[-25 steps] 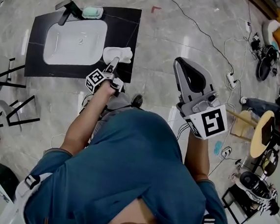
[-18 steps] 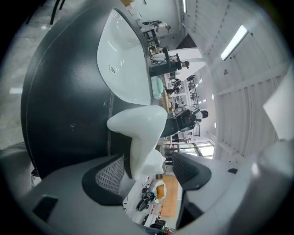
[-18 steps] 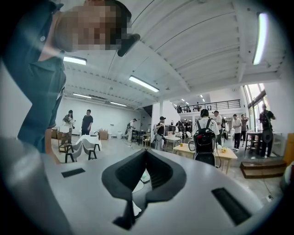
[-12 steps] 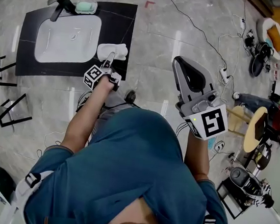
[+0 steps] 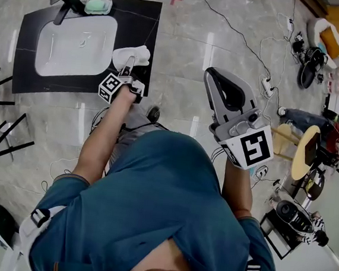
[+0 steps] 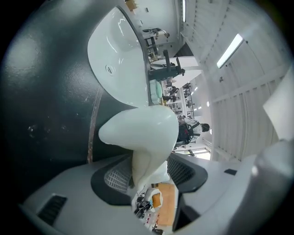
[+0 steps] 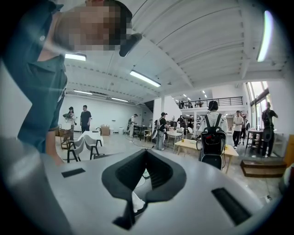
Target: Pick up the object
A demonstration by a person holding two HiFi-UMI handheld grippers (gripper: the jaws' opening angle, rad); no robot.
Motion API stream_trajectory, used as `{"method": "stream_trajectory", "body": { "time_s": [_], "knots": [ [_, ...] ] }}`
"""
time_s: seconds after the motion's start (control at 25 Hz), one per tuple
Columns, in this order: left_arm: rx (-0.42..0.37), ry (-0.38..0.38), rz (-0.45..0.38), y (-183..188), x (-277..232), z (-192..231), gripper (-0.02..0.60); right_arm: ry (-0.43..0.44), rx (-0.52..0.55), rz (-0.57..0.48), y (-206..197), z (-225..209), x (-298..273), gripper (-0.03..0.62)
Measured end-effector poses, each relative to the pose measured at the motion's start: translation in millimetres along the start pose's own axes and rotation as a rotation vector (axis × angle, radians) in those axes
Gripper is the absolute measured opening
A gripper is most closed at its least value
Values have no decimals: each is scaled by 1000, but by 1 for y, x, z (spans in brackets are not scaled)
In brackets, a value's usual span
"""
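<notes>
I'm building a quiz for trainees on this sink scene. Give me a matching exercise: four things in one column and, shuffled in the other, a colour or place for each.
Things:
1. basin
2. faucet
3. soap dish
4. white object

Descriptions:
A. pale green
B. dark, at the basin's far edge
C. on the counter, just right of the basin
D. white, sunk into the black counter

Pairs: 1-D, 2-B, 3-A, 4-C
</notes>
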State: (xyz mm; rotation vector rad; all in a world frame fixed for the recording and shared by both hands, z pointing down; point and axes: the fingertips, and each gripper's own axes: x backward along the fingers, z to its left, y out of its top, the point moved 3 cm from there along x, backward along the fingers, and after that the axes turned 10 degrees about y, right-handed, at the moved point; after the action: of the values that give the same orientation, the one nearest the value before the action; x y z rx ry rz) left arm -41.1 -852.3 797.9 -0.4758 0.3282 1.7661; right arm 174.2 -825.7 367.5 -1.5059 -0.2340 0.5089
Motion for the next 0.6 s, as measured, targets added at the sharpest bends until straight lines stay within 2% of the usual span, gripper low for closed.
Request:
{"method": "stream_trajectory", "body": {
  "time_s": [0.08, 0.12, 0.28, 0.6],
  "knots": [
    [2, 6, -17, 2, -2, 1, 199, 0, -2, 5, -2, -2, -1, 14],
    [5, 9, -21, 3, -3, 2, 190, 0, -3, 8, -3, -3, -1, 14],
    [6, 35, -31, 6, -8, 3, 167, 1, -9, 21, -8, -4, -4, 14],
    [-73, 41, -38, 10, -6, 1, 137, 8, -16, 19, -9, -8, -10, 14]
  ]
}}
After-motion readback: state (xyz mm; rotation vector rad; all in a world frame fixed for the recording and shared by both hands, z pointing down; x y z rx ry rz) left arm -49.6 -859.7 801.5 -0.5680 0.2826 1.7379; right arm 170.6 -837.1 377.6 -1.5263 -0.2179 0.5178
